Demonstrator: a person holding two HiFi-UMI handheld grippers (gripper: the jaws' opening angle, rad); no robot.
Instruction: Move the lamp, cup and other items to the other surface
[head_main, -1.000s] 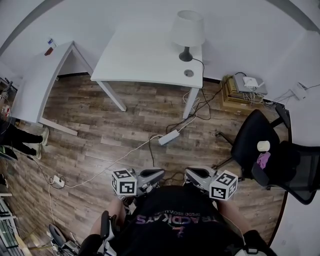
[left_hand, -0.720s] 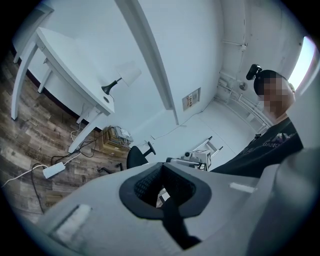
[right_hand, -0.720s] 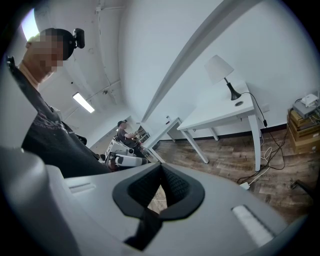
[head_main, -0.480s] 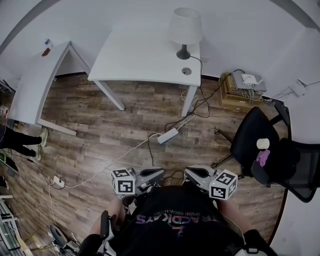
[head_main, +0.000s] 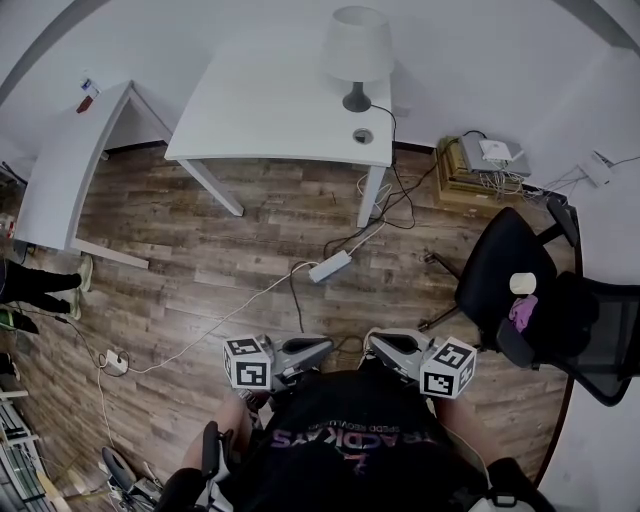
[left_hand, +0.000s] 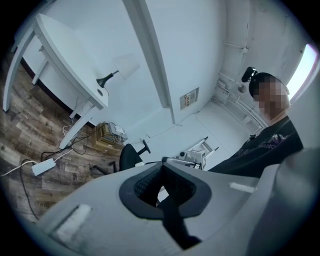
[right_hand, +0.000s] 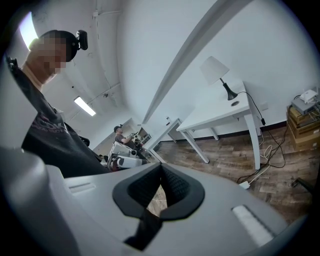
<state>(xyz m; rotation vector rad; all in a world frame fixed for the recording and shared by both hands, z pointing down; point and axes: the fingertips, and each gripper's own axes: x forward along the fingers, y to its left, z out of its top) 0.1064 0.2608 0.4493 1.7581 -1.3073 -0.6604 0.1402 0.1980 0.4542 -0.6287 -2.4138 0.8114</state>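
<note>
The white table (head_main: 270, 110) and the lamp (head_main: 357, 55) on it are sliding up and to the left in the head view compared with a second ago, while both grippers are staying low against the person's body. The left gripper (left_hand: 163, 165) is showing its jaws pressed together with nothing between them, and the right gripper (right_hand: 162, 165) is likewise closed and empty. The lamp is standing upright near the table's right back corner, well apart from either gripper, its cord (head_main: 388, 175) trailing over the edge toward a power strip (head_main: 330, 267) on the floor. On the black chair (head_main: 500, 270) at the right, something pale and cylindrical, probably the cup (head_main: 523, 284), is sitting just beside a purple item (head_main: 521, 313); it is too small to be sure. The lamp is likely handling top-light: its shade is looking soft and crushable, with the weight in the dark base, so the slim stem just above the base is the place to grip, minding the cord's drag.
</note>
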